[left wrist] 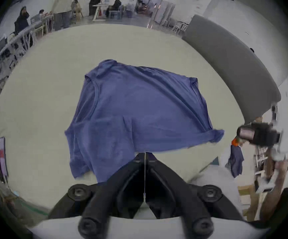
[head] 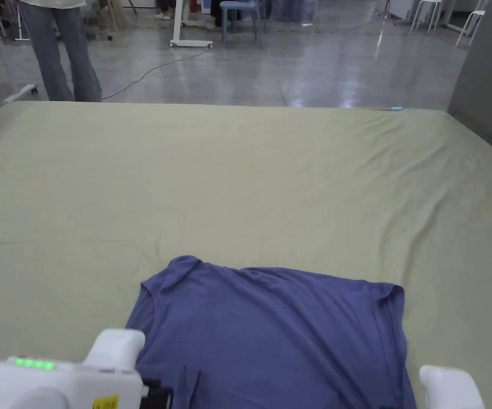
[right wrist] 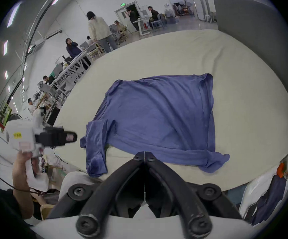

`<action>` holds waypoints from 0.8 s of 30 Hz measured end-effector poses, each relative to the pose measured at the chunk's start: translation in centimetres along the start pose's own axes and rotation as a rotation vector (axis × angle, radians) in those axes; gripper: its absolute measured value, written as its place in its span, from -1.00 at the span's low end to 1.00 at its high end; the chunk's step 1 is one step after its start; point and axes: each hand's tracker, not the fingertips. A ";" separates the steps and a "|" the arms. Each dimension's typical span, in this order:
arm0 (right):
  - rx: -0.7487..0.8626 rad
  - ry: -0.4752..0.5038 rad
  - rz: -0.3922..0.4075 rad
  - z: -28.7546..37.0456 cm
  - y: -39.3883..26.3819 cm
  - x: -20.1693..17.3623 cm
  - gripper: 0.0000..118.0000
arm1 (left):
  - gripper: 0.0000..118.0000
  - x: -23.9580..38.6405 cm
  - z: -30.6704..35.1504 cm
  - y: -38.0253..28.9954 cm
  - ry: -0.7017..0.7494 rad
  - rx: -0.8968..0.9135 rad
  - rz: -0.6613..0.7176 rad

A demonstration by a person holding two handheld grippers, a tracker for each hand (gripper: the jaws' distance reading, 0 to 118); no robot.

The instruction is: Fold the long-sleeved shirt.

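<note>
while both jaws meet empty, shirt (right wrist: pixel 158 116) lies beyond (flat).

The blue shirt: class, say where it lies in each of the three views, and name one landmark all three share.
Head view: the blue shirt is at bottom centre, near the viewer.
Left gripper view: centre of the picture, just above the closed jaws.
Right gripper view: centre, slightly right, above the closed jaws.
Shared landmark: the pale green bed sheet under it.
</note>
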 end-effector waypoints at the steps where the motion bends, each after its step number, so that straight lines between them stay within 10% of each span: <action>1: -0.007 0.004 -0.004 -0.4 0.0 0.2 -1.00 | -0.92 -1.0 -0.7 1.9 -0.003 0.030 0.025; 3: -0.029 0.004 -0.003 -1.2 0.1 0.7 -1.00 | -0.11 -3.2 -2.6 6.5 0.048 0.065 -0.003; 4: -0.037 -0.002 0.000 -1.5 0.1 1.0 -1.00 | -0.11 -4.7 -4.3 9.0 0.043 0.045 -0.009; 5: -0.044 -0.009 -0.001 -1.7 0.1 1.4 -1.00 | 0.66 -6.0 -5.9 11.0 0.061 0.026 0.000; 6: -0.056 -0.017 -0.005 -2.0 0.1 1.9 -1.00 | 1.00 -7.6 -7.0 12.4 0.114 0.026 0.045; 16: -0.108 -0.140 -0.084 -5.8 2.6 7.3 -1.00 | 0.69 -13.6 -20.5 19.3 0.202 -0.115 -0.017; 20: -0.110 -0.172 -0.109 -7.6 5.6 9.0 -1.00 | 0.02 -12.6 -21.5 18.8 0.276 -0.110 -0.145; 22: -0.092 -0.177 -0.100 -8.5 8.2 10.1 -1.00 | -0.99 -12.5 -20.5 19.0 0.205 -0.084 -0.094; 24: -0.073 -0.192 -0.056 -9.7 11.4 11.1 -1.00 | -0.98 -11.0 -18.1 18.9 0.089 -0.052 -0.041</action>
